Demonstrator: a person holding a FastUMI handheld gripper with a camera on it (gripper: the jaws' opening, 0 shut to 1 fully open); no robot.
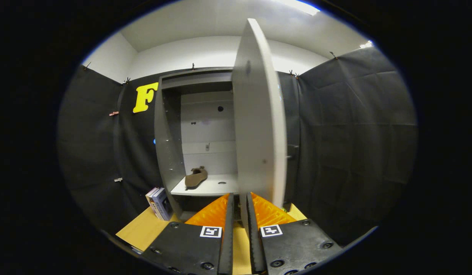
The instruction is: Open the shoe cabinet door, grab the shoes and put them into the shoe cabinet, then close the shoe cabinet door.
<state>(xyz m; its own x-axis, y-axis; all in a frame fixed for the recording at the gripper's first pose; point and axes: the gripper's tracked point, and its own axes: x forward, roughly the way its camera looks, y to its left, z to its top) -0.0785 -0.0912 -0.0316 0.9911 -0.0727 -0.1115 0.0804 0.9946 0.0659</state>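
The tall grey shoe cabinet [171,145] stands open against the black cloth wall [354,133], its back panel pale and pierced by a few small dark holes. Inside, 1 brown suede-looking shoe [195,177] lies on the white shelf [216,187], near the shelf's left rear corner, tilted with one end raised toward the back panel. A small dark oval mark sits on the shelf to the right of the shoe, well apart from it.

The flat grey cabinet door [260,126] is swung out toward the camera, seen almost edge-on, so that it hides the right part of the cabinet's opening. Its lower edge comes down just ahead of the gripper [239,200], and the door's bottom corner reaches into the narrow gap between the 2 orange ribbed fingertips [215,212]. The fingers stand close together with only that slim gap between them; whether both press on the door's edge I cannot tell.

The cabinet rests on a light wooden tabletop [140,229]. At the tabletop's left side, just beside the cabinet's left wall, 2 or 3 upright books [158,203] lean slightly. Above the cloth wall, white walls and a ceiling light show.
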